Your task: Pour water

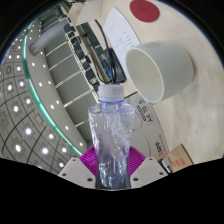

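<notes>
A clear, crinkled plastic water bottle [112,135] with a pale blue neck stands between my fingers, and my gripper [112,168] is shut on it, with the magenta pads [92,160] pressed against both its sides. The bottle's open mouth [111,95] points ahead toward a white cup [160,68], which appears tilted with its opening facing the bottle, just beyond and to the right of the neck. The view is rolled, so the room looks slanted. I see no water stream.
A white table surface [150,125] lies under the cup. A red round disc [146,10] sits beyond the cup. Dark cables [108,68] and a row of dark-framed panels [75,60] run behind the bottle. A dotted curved wall with a green strip [35,95] is at the left.
</notes>
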The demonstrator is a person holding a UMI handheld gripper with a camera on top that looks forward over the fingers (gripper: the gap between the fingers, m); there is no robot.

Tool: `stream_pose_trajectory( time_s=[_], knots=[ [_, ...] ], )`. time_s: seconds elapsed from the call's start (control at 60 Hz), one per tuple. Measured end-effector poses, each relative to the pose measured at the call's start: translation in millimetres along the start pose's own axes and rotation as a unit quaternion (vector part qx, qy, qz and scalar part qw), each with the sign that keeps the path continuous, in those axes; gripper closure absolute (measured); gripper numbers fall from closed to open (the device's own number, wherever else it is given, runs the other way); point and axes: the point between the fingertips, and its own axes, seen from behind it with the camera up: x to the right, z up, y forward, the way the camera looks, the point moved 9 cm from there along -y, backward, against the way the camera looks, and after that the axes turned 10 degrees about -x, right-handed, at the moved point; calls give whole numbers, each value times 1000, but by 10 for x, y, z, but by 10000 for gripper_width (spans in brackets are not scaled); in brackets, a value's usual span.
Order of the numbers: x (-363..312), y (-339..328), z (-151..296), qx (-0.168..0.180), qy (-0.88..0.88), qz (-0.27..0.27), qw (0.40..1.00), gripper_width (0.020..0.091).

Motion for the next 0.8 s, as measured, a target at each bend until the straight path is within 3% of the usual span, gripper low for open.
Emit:
stream_pose_trajectory(
  time_s=[0.2, 0.333, 0.517, 0.633, 0.8],
  knots=[
    [-553, -109, -23, 2, -272, -77, 959, 760],
    [-1183, -312, 114, 39, -460, -107, 881, 760],
    [-1773, -687, 441, 106, -659, -174, 724, 762],
    [-1791, -855, 810, 137, -728, -225, 633, 761],
    [-1273, -1020, 1537, 135, -759, -309, 557, 760]
  ],
)
